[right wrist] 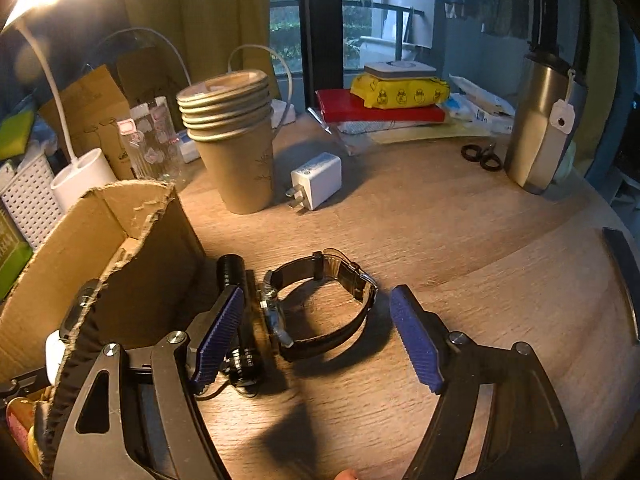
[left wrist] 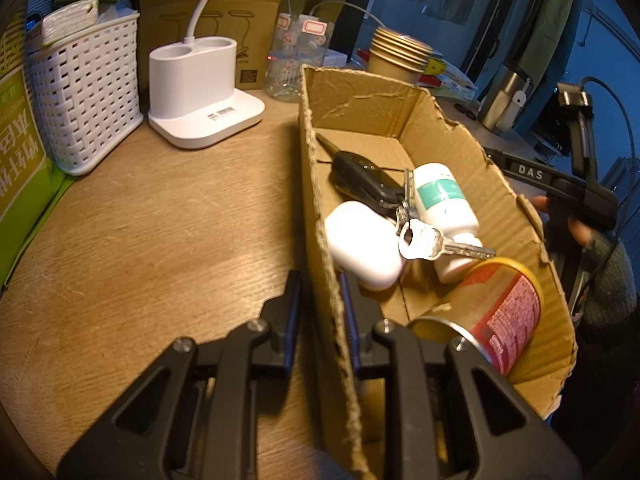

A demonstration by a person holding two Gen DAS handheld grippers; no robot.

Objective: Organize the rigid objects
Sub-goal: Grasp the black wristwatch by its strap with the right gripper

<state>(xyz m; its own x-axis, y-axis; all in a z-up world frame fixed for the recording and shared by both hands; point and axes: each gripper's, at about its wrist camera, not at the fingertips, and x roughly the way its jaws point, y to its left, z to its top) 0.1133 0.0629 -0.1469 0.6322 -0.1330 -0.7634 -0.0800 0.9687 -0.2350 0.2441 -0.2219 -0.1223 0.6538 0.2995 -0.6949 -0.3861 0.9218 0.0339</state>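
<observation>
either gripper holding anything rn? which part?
Left gripper is clamped on the near side wall of the torn brown cardboard box. Right gripper holds nothing, open around the black-strapped wristwatch.

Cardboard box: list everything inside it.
Inside the box: a black car key with a metal key on its ring, a white case, a white pill bottle and a red-labelled can. Whatever lies beneath these, or behind the near wall, is hidden.

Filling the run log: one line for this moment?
left tongs: shut on torn cardboard box wall | right tongs: open around black-strapped wristwatch | wooden table
</observation>
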